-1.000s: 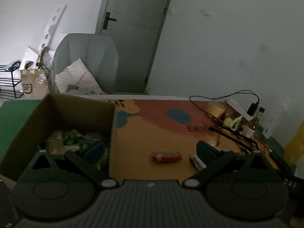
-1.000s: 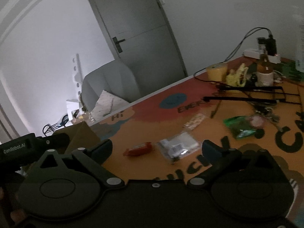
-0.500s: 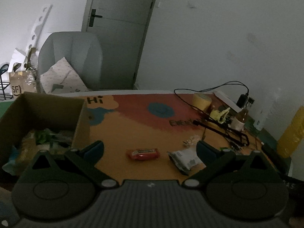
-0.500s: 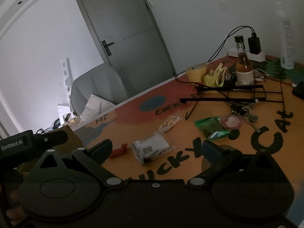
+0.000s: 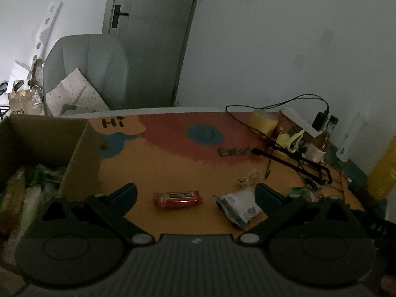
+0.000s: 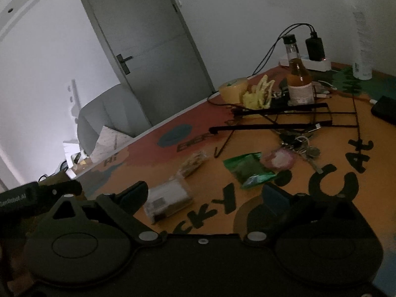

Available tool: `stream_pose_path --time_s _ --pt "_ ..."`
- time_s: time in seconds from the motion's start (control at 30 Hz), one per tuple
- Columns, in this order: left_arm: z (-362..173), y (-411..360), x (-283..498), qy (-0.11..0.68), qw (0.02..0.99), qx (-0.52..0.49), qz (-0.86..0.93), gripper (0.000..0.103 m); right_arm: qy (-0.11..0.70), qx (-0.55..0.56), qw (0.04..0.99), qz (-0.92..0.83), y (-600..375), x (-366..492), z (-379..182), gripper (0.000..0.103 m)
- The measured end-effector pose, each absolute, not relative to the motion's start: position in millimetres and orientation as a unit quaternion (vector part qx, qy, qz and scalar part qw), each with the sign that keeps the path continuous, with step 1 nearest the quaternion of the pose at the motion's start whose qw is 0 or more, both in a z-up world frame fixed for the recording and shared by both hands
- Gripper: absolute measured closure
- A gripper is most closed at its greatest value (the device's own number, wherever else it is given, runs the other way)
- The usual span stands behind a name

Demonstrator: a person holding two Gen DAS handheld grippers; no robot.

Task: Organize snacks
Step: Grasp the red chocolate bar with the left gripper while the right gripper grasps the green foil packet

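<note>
Left gripper (image 5: 195,194): jaws spread wide, holding nothing, above the counter (image 5: 173,165). The red snack bar (image 5: 177,198) lies between the jaws; the silver packet (image 5: 238,208) lies at 3 o'clock of it. The cardboard box (image 5: 74,156), at 9 o'clock, contains snacks.

Right gripper (image 6: 205,194): jaws spread wide, empty. The silver packet (image 6: 169,201) lies beside the left jaw; the green packet (image 6: 248,169) at 1 o'clock.
</note>
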State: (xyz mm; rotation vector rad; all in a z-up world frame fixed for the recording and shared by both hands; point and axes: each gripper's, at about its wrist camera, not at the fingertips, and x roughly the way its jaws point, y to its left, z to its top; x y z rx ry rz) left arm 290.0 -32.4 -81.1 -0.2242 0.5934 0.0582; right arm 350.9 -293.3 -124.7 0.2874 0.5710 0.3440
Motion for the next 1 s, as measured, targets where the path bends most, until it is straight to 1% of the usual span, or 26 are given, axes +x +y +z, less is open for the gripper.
stream_pose_path --time_s 0.07,0.3,0.7,0.77,0.87,0.93,1.0 --pt "-87 -33 295 0.297 0.948 -0.111 0.032 0.003 0.282 0.142 0.934 0.166 -296 357 -128 0.007" --pt "-106 -31 316 0.311 0.943 -0.111 0.05 0.003 0.29 0.15 0.933 0.153 -306 379 -139 0.013" --pt "-139 -32 350 0.335 0.933 -0.104 0.077 0.007 0.294 0.12 0.938 0.141 -301 411 -151 0.013" --pt "-143 -32 353 0.334 0.933 -0.102 0.083 0.009 0.297 0.114 0.938 0.137 -298 415 -153 0.014" --pt "-146 -33 355 0.33 0.934 -0.101 0.094 0.011 0.303 0.11 0.937 0.132 -294 421 -157 0.018" --pt "-149 -33 356 0.331 0.933 -0.103 0.094 0.013 0.302 0.093 0.941 0.123 -287 422 -159 0.018" --pt "-152 -33 358 0.336 0.931 -0.102 0.096 0.018 0.304 0.079 0.942 0.121 -281 422 -161 0.024"
